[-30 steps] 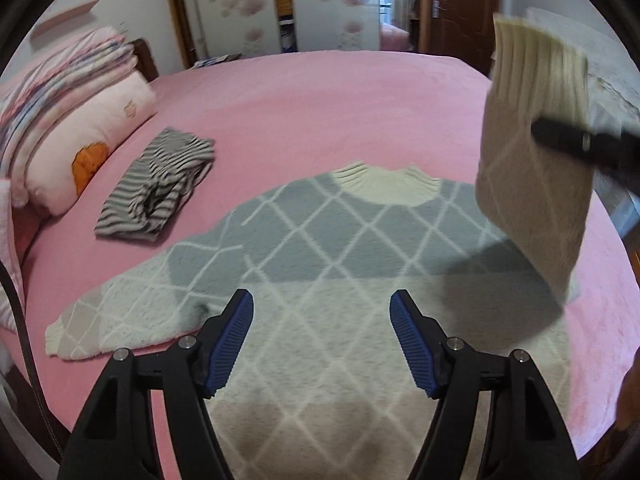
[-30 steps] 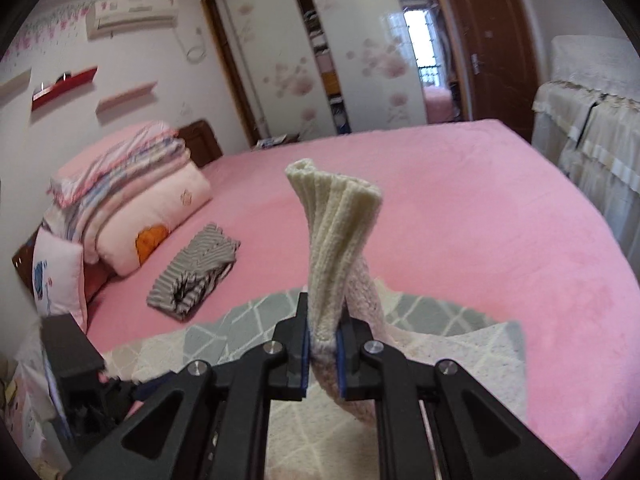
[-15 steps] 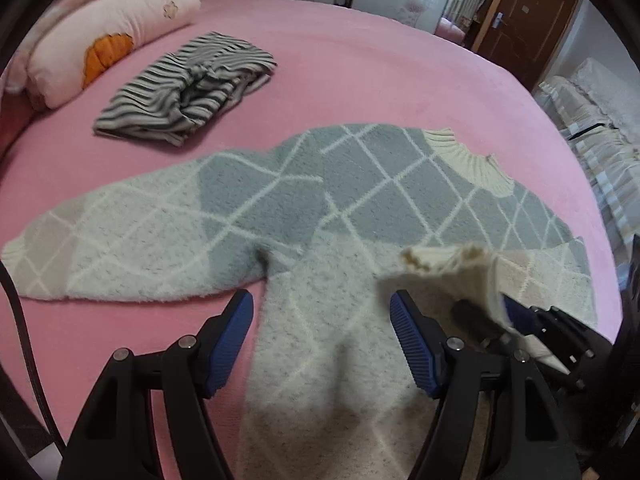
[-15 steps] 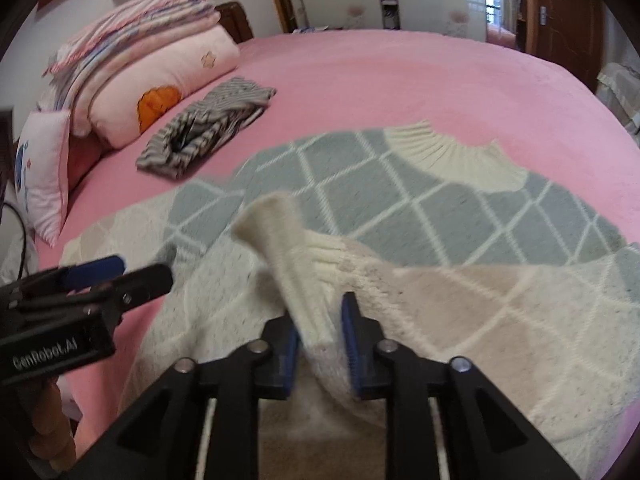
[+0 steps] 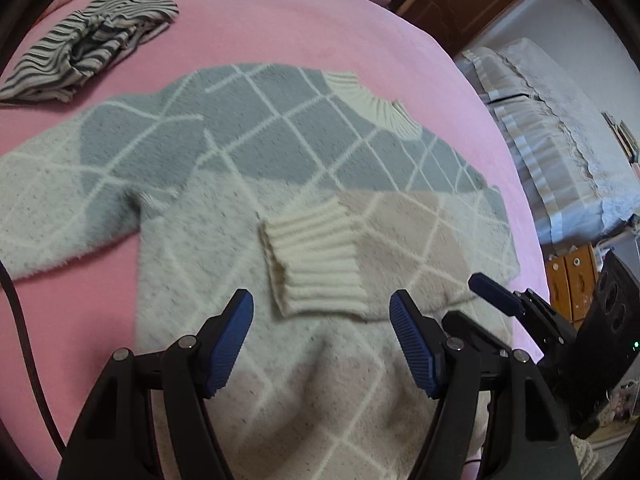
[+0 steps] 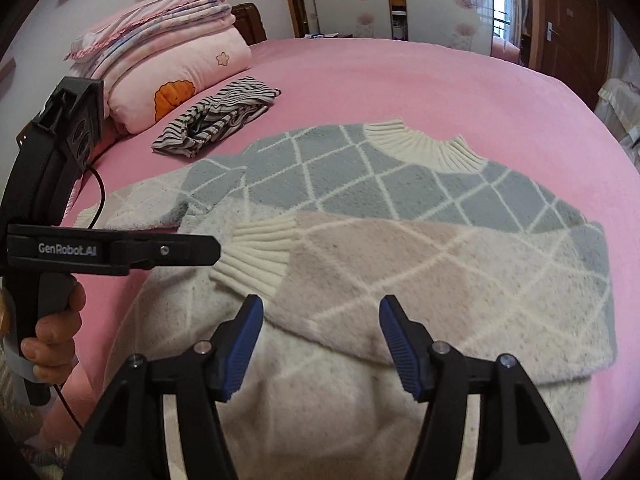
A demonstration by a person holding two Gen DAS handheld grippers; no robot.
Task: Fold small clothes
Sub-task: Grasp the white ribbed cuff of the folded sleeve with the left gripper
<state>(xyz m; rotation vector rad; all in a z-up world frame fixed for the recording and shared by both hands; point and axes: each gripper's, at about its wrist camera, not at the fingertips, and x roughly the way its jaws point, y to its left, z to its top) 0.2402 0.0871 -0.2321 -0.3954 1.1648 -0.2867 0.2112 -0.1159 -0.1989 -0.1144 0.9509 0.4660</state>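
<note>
The sweater (image 5: 256,184) lies flat on the pink bed (image 5: 280,28), filling the middle and lower part of both views, collar toward the top. One sleeve (image 6: 400,280) is folded across the body, its ribbed cuff (image 5: 316,264) lying near the middle of the chest. In the left wrist view the cuff sits just above the gap of the left tool (image 5: 322,344); in the right wrist view the folded sleeve runs from centre to right, directly above the right tool (image 6: 322,346), with its lower edge between the two blue pads. The other sleeve (image 5: 56,208) stretches to the left edge of the left view.

Bare pink bed shows above the collar and along the right of the sweater. A striped garment (image 6: 218,120) lies in the upper left, well apart from the sweater, with a stack of bedding (image 6: 168,64) beyond it. The near hem is hidden under the tools, so its edge cannot be told.

The left tool is released, jaws wide, nothing between them, hanging over the sweater's body. The right tool is opening, its pads clear of the sleeve and gripping nothing. A hand (image 6: 52,336) holds the left tool's handle at the lower left of the right view.
</note>
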